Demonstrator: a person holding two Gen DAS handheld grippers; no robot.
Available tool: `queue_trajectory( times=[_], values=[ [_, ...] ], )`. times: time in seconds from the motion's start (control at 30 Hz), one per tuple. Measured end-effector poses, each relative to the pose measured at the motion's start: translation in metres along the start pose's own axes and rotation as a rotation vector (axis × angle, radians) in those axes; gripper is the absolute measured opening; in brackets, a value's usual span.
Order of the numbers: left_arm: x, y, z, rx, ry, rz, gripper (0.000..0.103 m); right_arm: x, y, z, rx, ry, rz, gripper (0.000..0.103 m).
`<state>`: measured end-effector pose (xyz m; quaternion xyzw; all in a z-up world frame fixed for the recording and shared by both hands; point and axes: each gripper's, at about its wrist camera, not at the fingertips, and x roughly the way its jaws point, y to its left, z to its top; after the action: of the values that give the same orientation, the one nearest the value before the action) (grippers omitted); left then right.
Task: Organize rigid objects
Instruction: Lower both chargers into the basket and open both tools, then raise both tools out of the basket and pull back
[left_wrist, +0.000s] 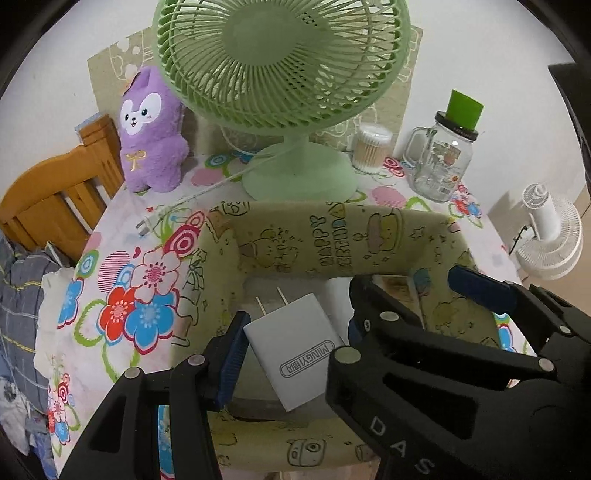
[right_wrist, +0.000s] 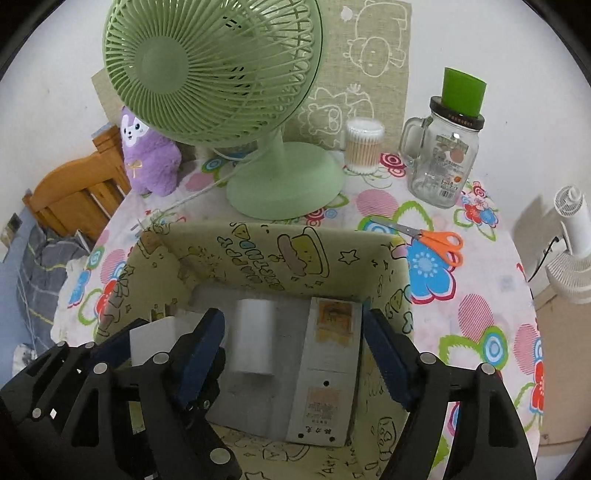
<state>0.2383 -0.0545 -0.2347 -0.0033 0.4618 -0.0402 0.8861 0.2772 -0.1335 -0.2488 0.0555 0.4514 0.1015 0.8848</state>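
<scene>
Left wrist view: the left gripper hangs over the open storage box, a yellow-green fabric box printed with cartoon drawings. Its fingers are clamped on a white charger, prongs pointing toward the box's far wall, held above the box floor. The right gripper sits just right of it inside the box, fingers spread with nothing between them. Behind the box stand a green fan, a purple plush toy to the fan's left, and a tub of cotton swabs and a glass jar to its right.

Right wrist view: the right gripper has its fingers apart, pressing on nothing. On the box floor below lie a white cylinder and, beside it against the box's right wall, a grey flat box. Orange-handled scissors lie on the floral worktop, just outside the storage box's far right corner.
</scene>
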Motion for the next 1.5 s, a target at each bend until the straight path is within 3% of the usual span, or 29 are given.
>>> queue_trajectory(
  times=[0.17, 0.23, 0.3, 0.7, 1.5],
  values=[
    [-0.004, -0.005, -0.001, 0.009, 0.011, -0.034, 0.058, -0.010, -0.002, -0.001, -0.003, 0.000, -0.036, 0.082],
    [-0.009, -0.007, -0.001, 0.012, -0.004, -0.032, 0.063, -0.014, -0.005, -0.002, 0.011, -0.004, -0.026, 0.082],
    [-0.011, -0.006, 0.000, 0.010, -0.009, -0.029, 0.077, -0.018, -0.006, -0.003, 0.019, -0.004, -0.021, 0.082],
    [-0.029, -0.009, -0.009, 0.032, -0.029, -0.013, 0.089, -0.038, -0.004, -0.013, 0.034, -0.028, -0.045, 0.088],
    [-0.102, -0.022, -0.033, 0.064, -0.082, -0.012, 0.096, -0.117, -0.001, -0.043, 0.087, -0.089, -0.054, 0.094]
  ],
)
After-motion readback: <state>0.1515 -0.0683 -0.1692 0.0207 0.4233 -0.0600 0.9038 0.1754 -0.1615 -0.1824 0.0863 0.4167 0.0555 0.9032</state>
